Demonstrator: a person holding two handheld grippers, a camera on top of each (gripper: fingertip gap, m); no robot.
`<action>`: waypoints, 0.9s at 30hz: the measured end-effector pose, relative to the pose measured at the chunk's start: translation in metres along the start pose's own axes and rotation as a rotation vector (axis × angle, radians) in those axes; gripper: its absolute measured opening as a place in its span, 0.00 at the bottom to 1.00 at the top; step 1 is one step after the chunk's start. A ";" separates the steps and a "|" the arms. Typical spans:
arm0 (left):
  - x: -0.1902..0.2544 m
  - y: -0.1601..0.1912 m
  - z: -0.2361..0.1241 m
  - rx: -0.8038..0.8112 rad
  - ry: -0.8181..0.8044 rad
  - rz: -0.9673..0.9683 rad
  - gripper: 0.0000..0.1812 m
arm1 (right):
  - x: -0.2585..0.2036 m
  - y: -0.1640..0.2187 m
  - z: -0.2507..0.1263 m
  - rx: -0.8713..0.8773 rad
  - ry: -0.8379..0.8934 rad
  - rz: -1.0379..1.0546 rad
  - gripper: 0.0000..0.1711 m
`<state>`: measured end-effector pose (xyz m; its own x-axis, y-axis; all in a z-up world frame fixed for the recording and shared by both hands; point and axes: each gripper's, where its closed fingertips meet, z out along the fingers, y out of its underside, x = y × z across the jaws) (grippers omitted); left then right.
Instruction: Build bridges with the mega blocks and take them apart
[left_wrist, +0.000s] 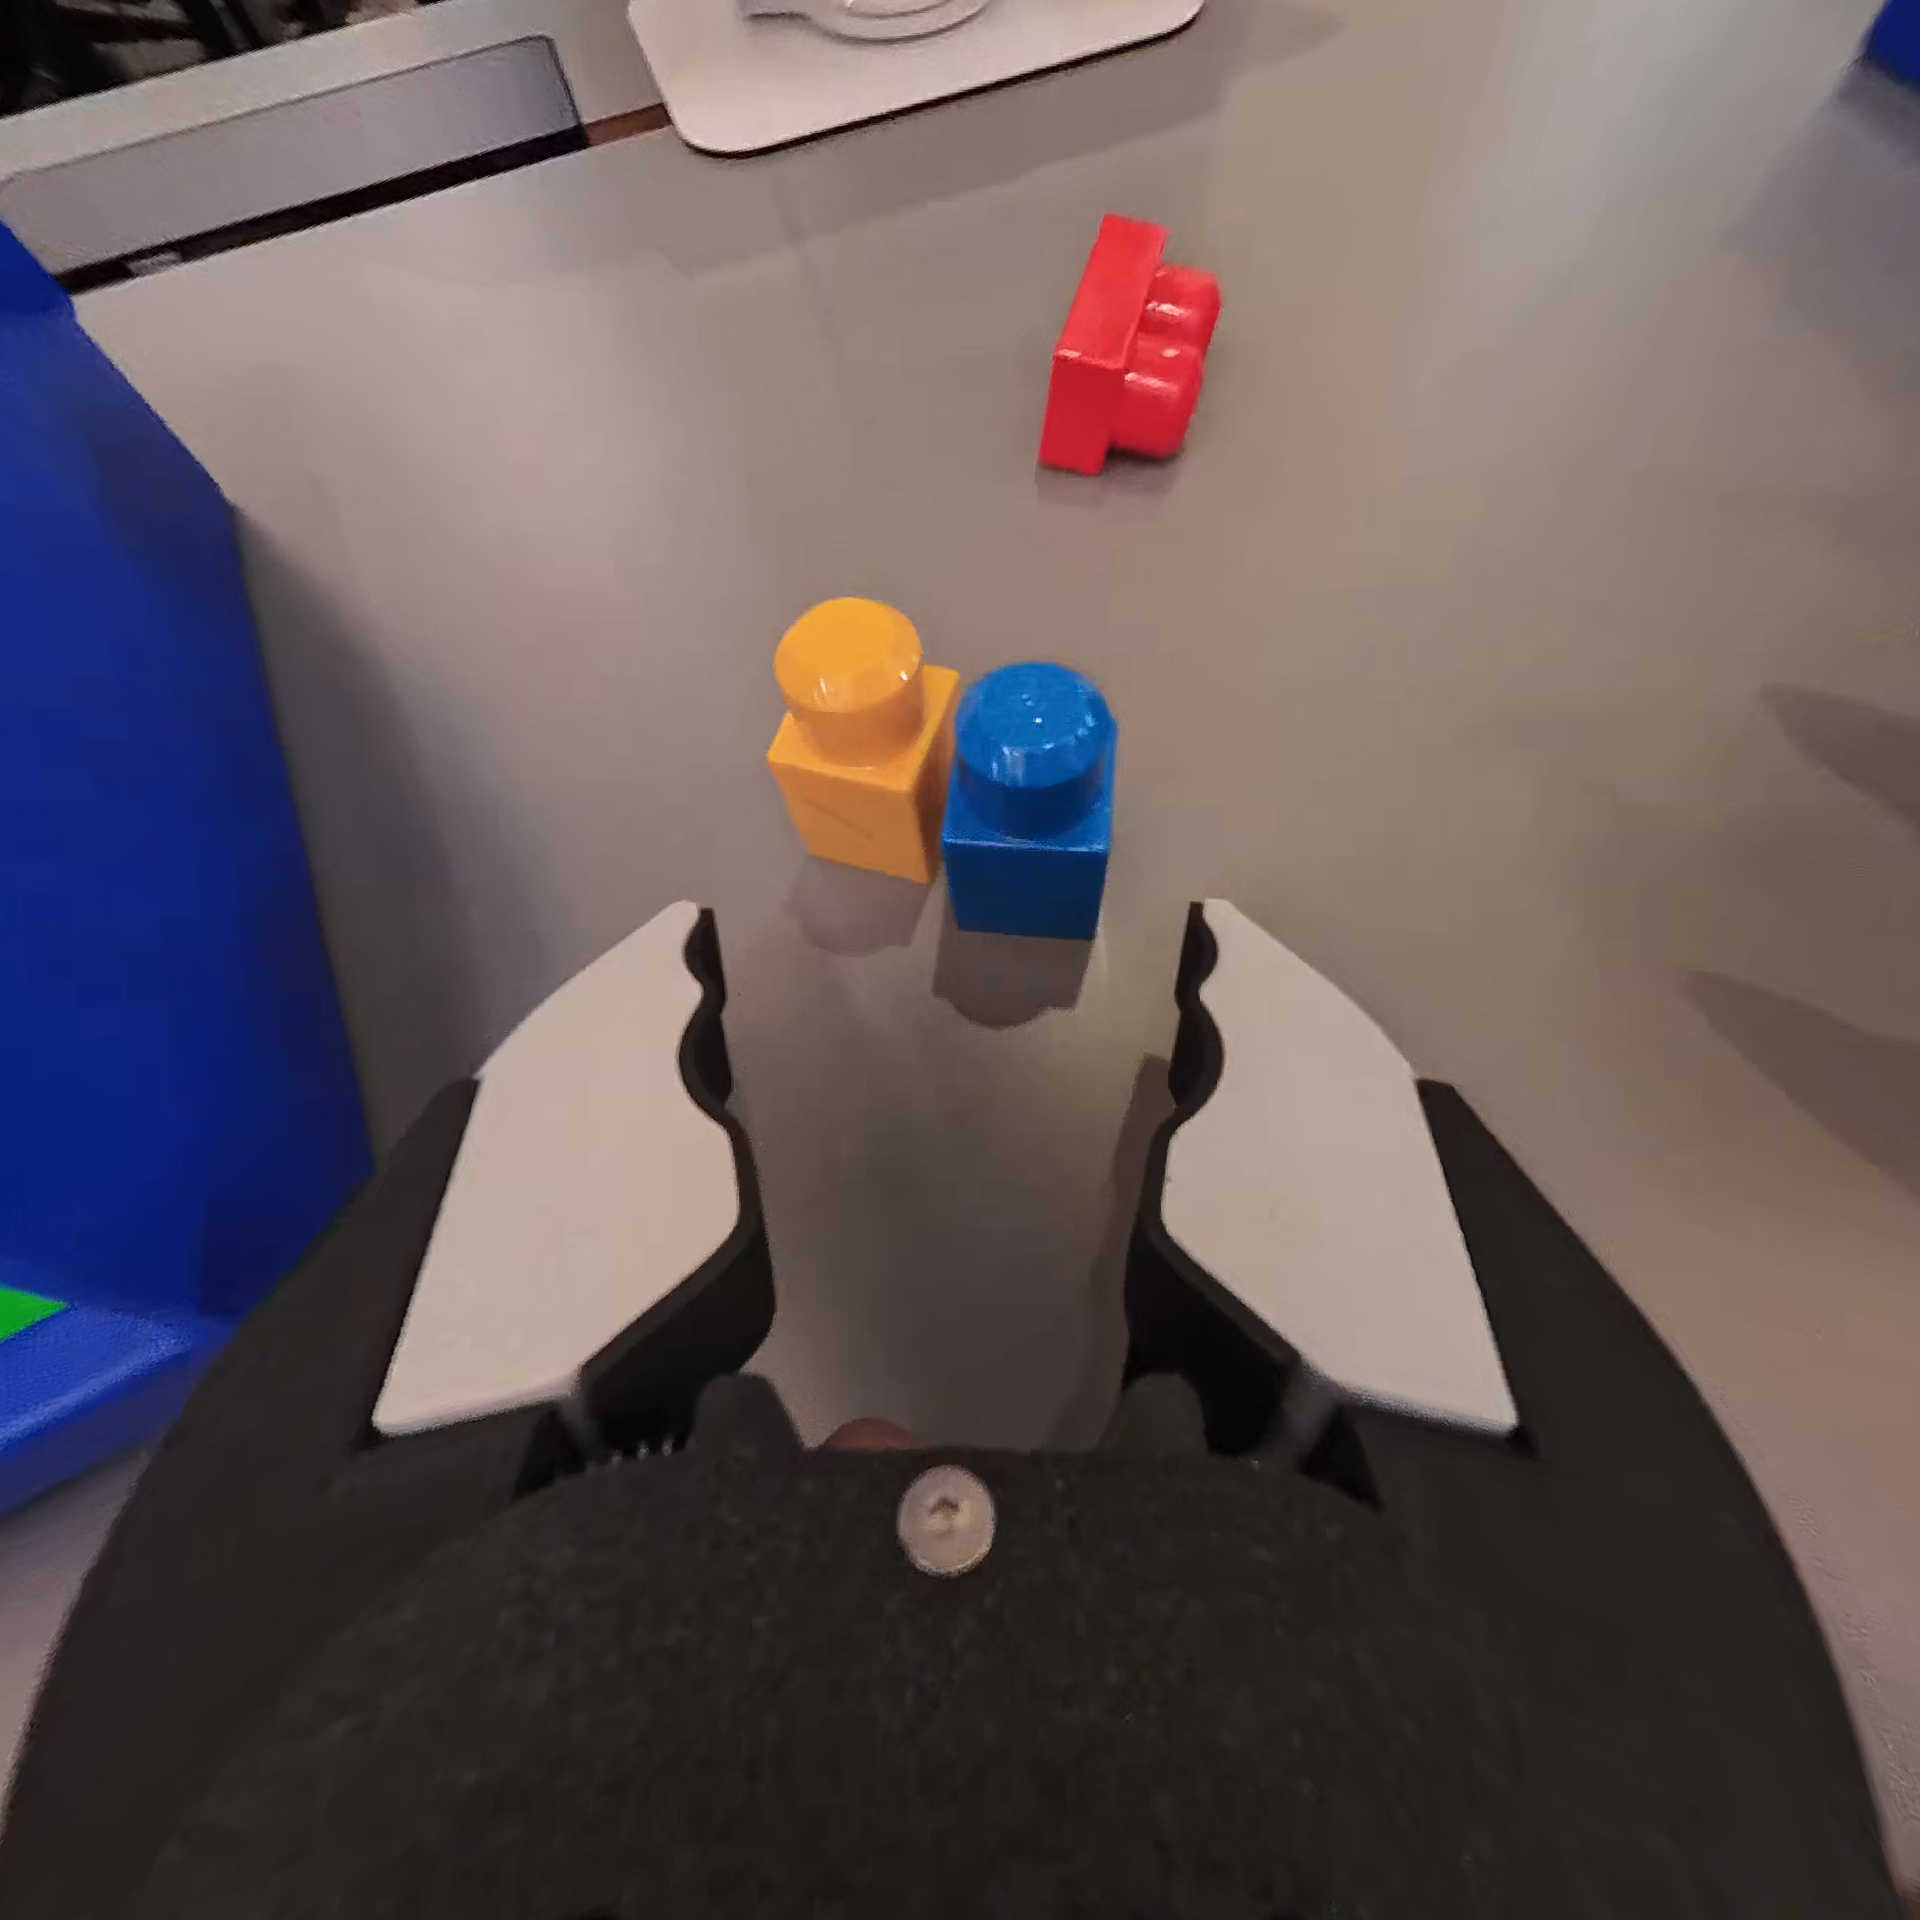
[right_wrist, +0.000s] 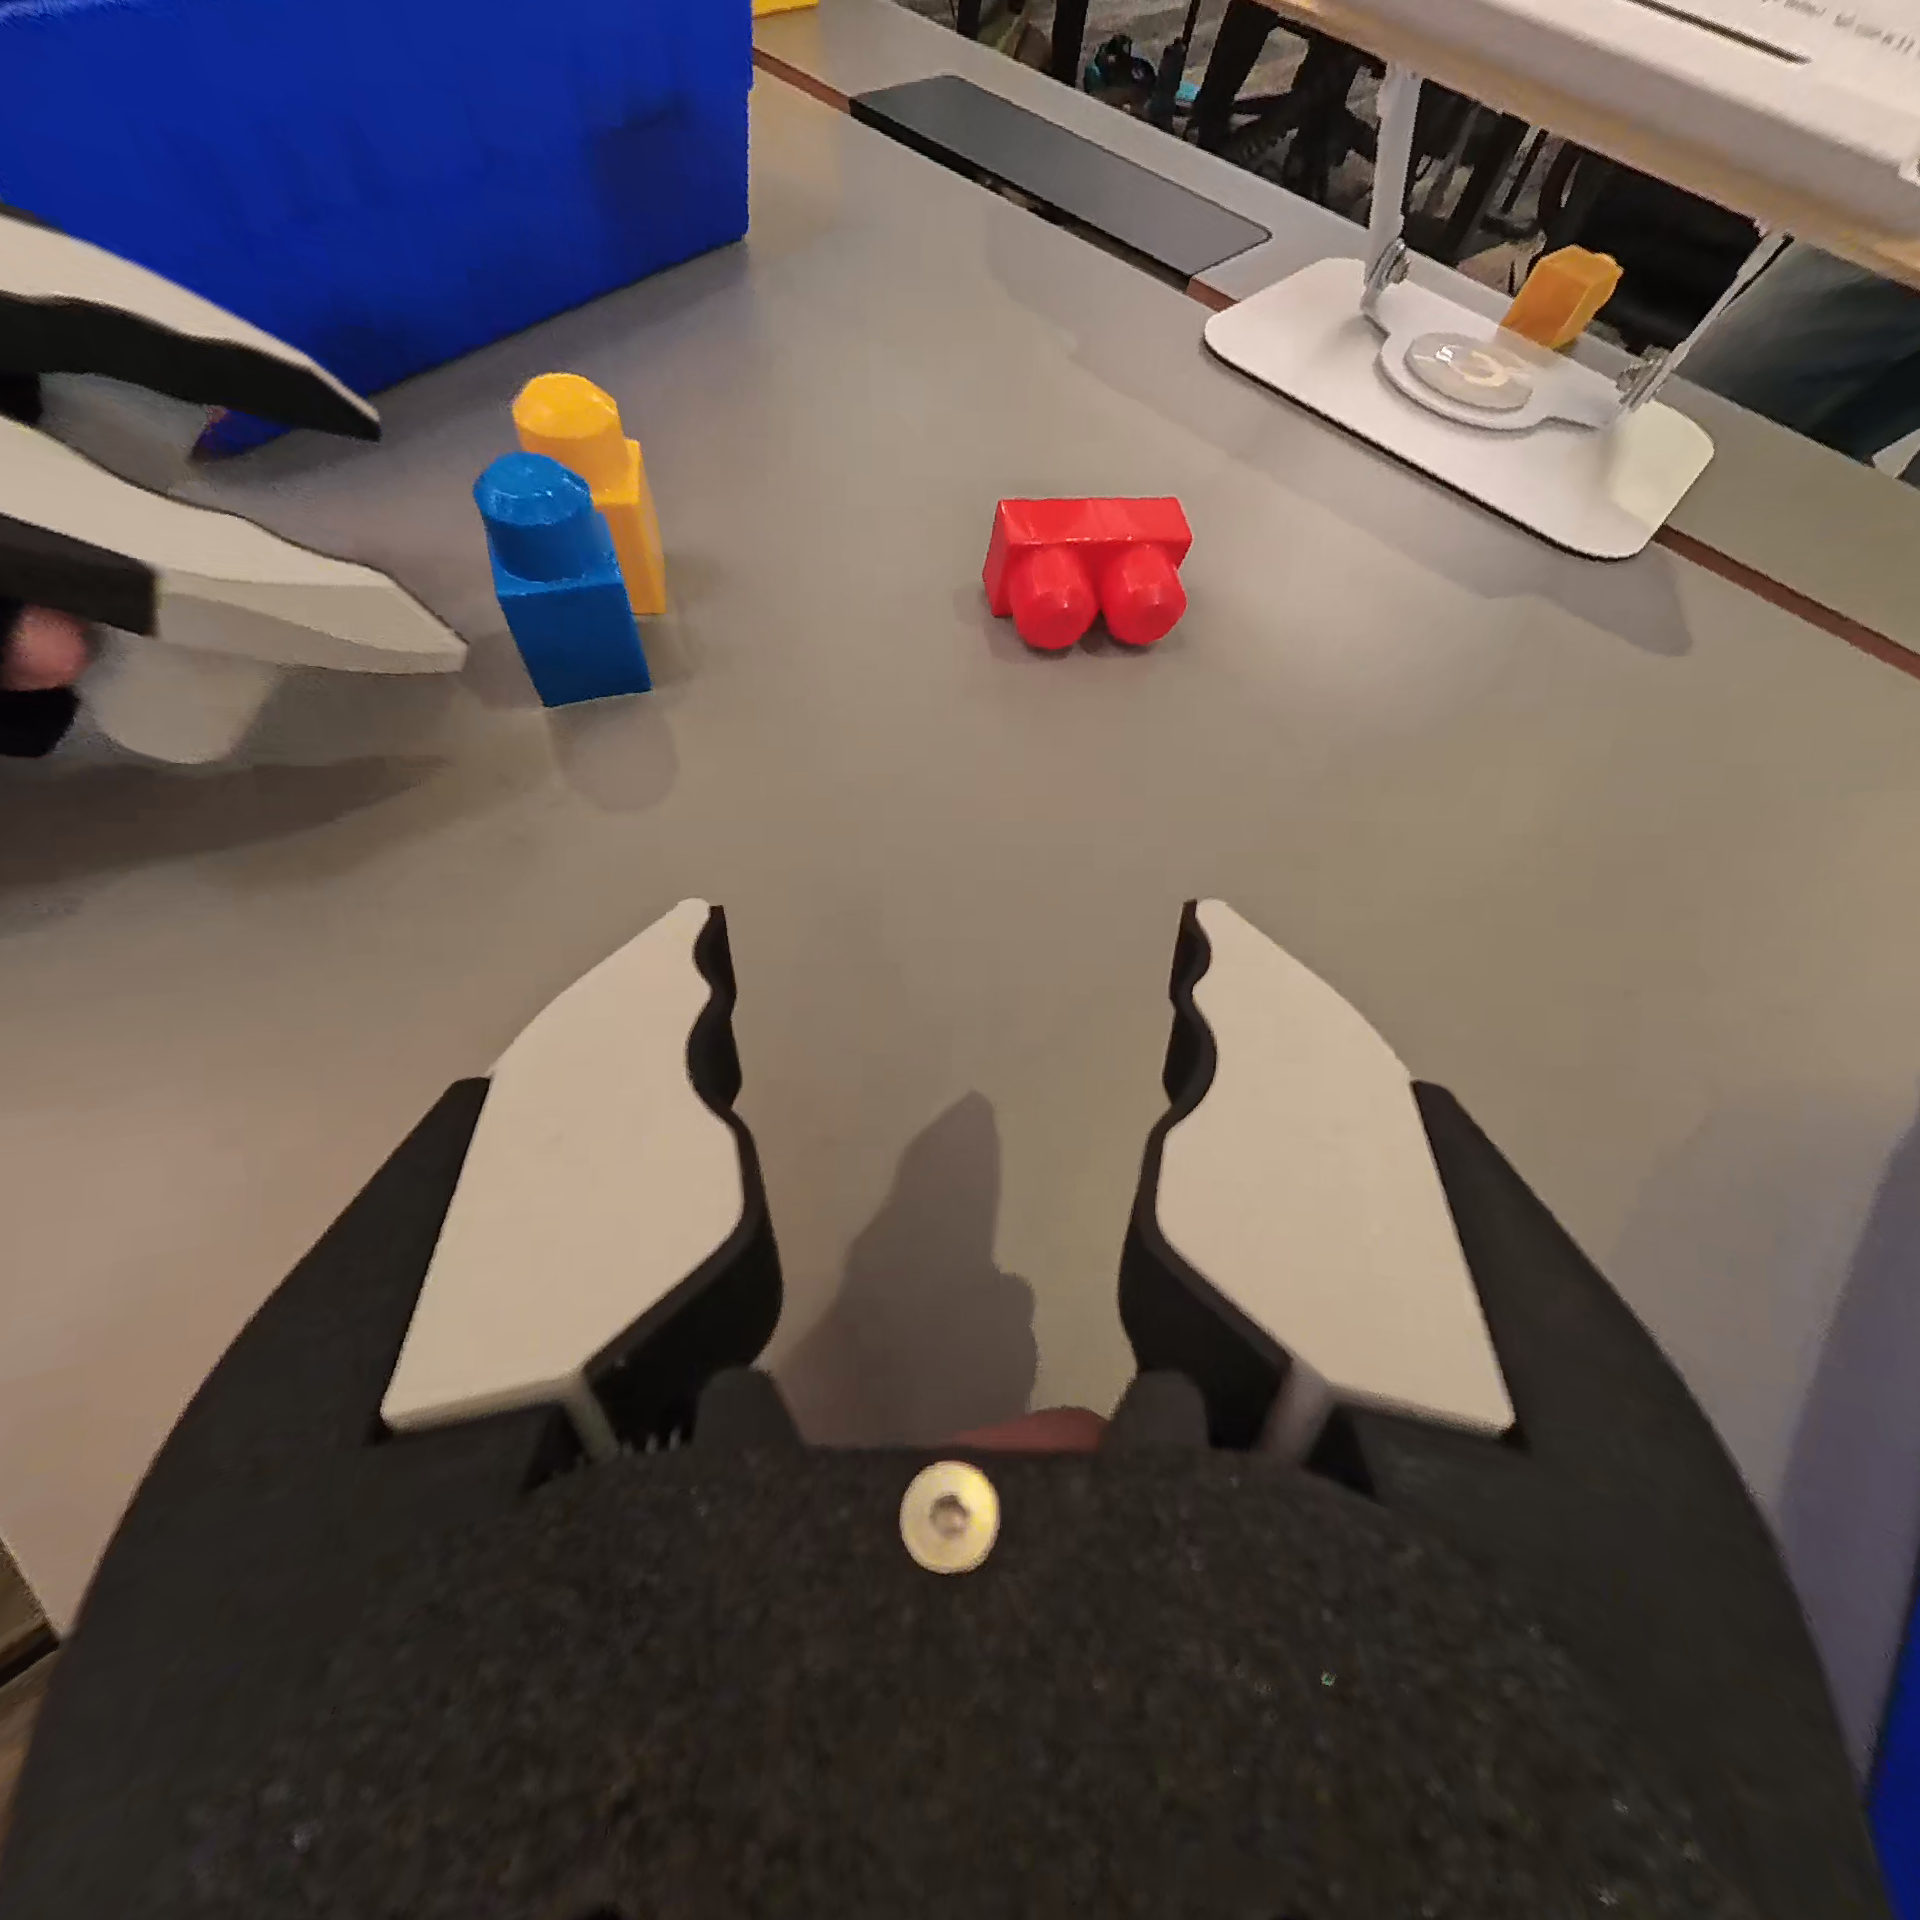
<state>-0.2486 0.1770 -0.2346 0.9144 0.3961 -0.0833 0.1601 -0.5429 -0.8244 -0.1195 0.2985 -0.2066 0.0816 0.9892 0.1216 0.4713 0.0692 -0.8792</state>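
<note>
Two hand-held grippers hover over a grey counter (right_wrist: 1351, 831), both with jaws released and holding nothing. Nearest the left gripper (left_wrist: 951, 904), just past its fingertips, a yellow block (left_wrist: 857, 743) and a blue block (left_wrist: 1029, 805) stand upright side by side, each with a single stud on top, their bases touching or very nearly so. From the right wrist view the left gripper (right_wrist: 416, 540) comes in from the left edge, its tips just short of the blue block (right_wrist: 566, 592), with the yellow block (right_wrist: 603, 478) directly behind it. The right gripper (right_wrist: 951, 904) has only bare counter between its jaws. Farther on, well apart from the upright pair, a red two-stud block (right_wrist: 1086, 566) lies tipped on its side, studs pointing toward the right gripper. Nothing lies between either gripper and the blocks. A large blue bin (right_wrist: 395, 177) stands at the left just behind the pair. At the far right edge sits a white stand (right_wrist: 1455, 416) on a flat base, with another yellow piece (right_wrist: 1558, 296) behind it, and a dark flat panel (right_wrist: 1049, 166) set into the counter's far edge.
</note>
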 end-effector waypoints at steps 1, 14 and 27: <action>-0.002 0.002 0.004 -0.023 -0.020 0.017 0.47 | 0.000 -0.001 -0.001 0.004 0.003 -0.009 0.47; -0.023 0.017 0.024 -0.194 -0.109 0.053 0.44 | 0.010 0.001 -0.012 0.038 -0.038 0.045 0.44; -0.029 0.009 0.016 -0.156 -0.130 0.015 0.41 | 0.002 -0.002 -0.011 0.040 -0.071 0.056 0.43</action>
<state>-0.2793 0.1723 -0.2484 0.8630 0.4741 -0.1746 0.2119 -0.6534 -0.7268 -0.1106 0.2994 -0.1996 0.0437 0.9982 0.0404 0.4321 0.0176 -0.9016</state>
